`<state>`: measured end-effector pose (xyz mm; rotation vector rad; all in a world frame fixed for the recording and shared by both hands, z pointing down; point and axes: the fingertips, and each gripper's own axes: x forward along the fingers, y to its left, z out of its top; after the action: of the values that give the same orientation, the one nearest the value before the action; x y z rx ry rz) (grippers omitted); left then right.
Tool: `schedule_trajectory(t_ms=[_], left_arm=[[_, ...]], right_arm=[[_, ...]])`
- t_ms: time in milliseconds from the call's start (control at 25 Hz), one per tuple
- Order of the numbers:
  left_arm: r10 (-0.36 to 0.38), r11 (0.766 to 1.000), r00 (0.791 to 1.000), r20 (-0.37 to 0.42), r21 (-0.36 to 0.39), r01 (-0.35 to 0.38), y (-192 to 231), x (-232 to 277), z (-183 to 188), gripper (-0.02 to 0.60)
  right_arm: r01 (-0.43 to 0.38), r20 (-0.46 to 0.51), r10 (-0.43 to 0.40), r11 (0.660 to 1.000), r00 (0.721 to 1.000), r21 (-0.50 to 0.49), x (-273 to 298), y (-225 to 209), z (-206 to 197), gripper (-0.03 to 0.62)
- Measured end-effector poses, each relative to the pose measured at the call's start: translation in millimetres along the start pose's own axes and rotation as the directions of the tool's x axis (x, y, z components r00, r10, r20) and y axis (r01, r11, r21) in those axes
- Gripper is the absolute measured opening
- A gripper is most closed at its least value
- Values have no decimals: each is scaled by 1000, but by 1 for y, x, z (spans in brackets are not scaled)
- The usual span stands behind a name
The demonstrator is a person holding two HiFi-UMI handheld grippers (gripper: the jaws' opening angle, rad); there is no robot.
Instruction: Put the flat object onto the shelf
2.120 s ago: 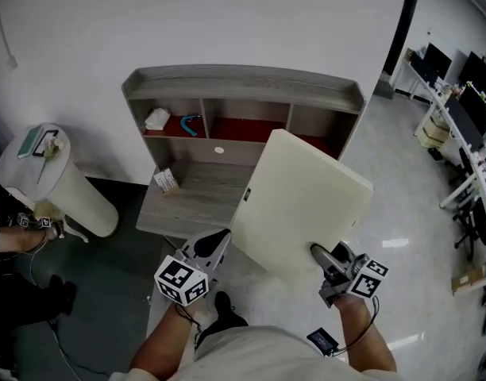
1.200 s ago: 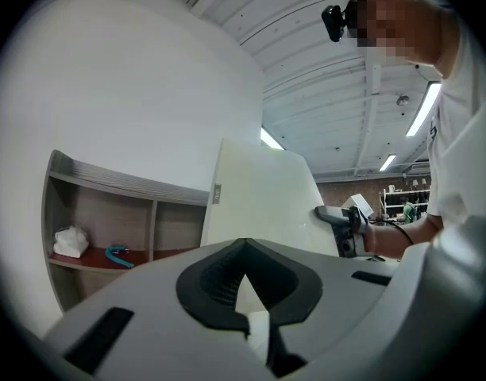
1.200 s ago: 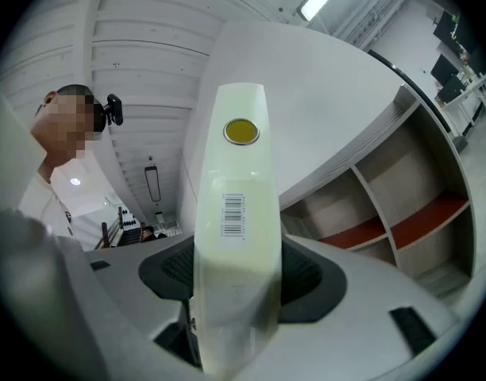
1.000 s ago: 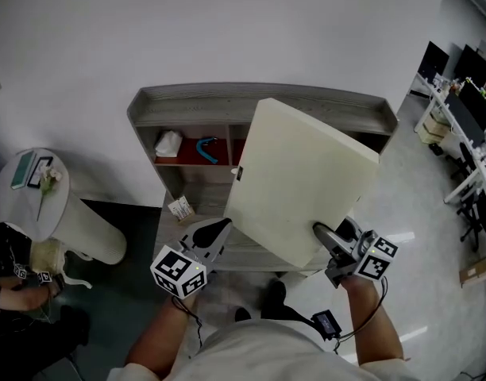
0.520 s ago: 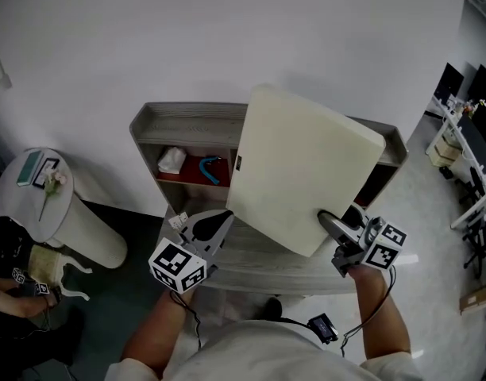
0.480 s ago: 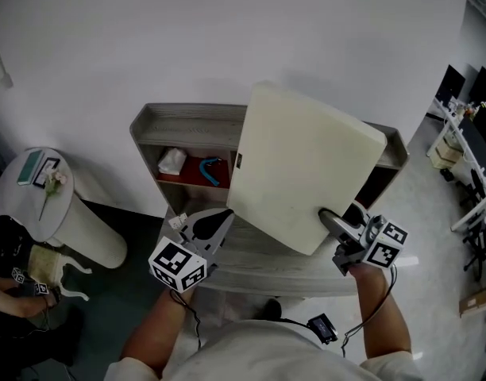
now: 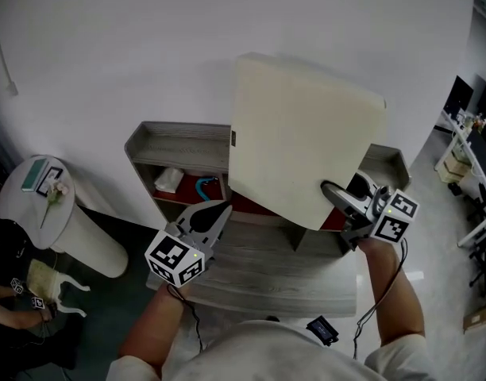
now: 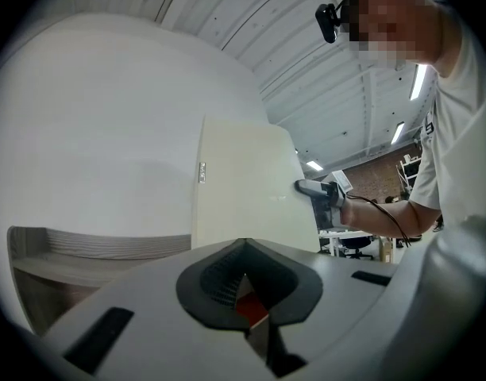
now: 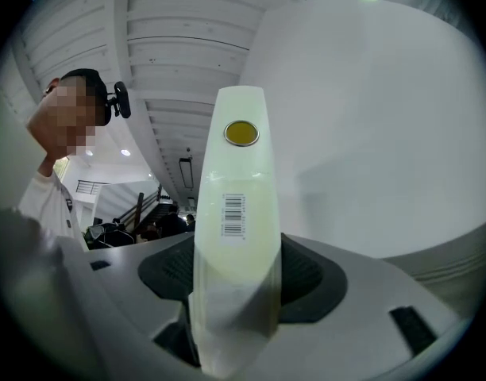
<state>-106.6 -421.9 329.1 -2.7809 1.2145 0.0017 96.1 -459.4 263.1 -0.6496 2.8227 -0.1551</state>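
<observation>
The cream board (image 7: 306,141) is held up in the air, tilted, in front of the wall and above the grey shelf (image 7: 173,138). The right gripper (image 7: 335,194) pinches its lower edge; the right gripper view shows that edge, with a barcode label, clamped between the jaws. The left gripper (image 7: 216,211) is below the board's left corner, apart from it, its jaws pressed together on nothing. The shelf's left compartment, lined red, holds a white crumpled thing (image 7: 170,179) and a teal curved thing (image 7: 205,186).

flat board (image 8: 243,197) beyond closed left gripper (image 8: 246,280)
</observation>
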Motion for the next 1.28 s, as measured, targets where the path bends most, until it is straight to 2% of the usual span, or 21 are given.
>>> schedule_trajectory(t_ms=[360,640,880,1280], left_arm=[[45,997,999,-1,57,-44,23,34,14,15],[91,995,996,-22,37,-90,51,56,9,15],[100,994,994,-33,35,-99,57,75,-3,15],[89,996,995,-43,17,-88,56,90,-16,14]], right_arm=[[-72,-21,71,995,997,-63,38,-46,26,287],[-106,-47,104,992,993,-65,68,-92,32,287],[-126,-43,124,990,991,-63,75,-117,20,287],[-160,-26,159,986,987,-47,75,-129,12,296]])
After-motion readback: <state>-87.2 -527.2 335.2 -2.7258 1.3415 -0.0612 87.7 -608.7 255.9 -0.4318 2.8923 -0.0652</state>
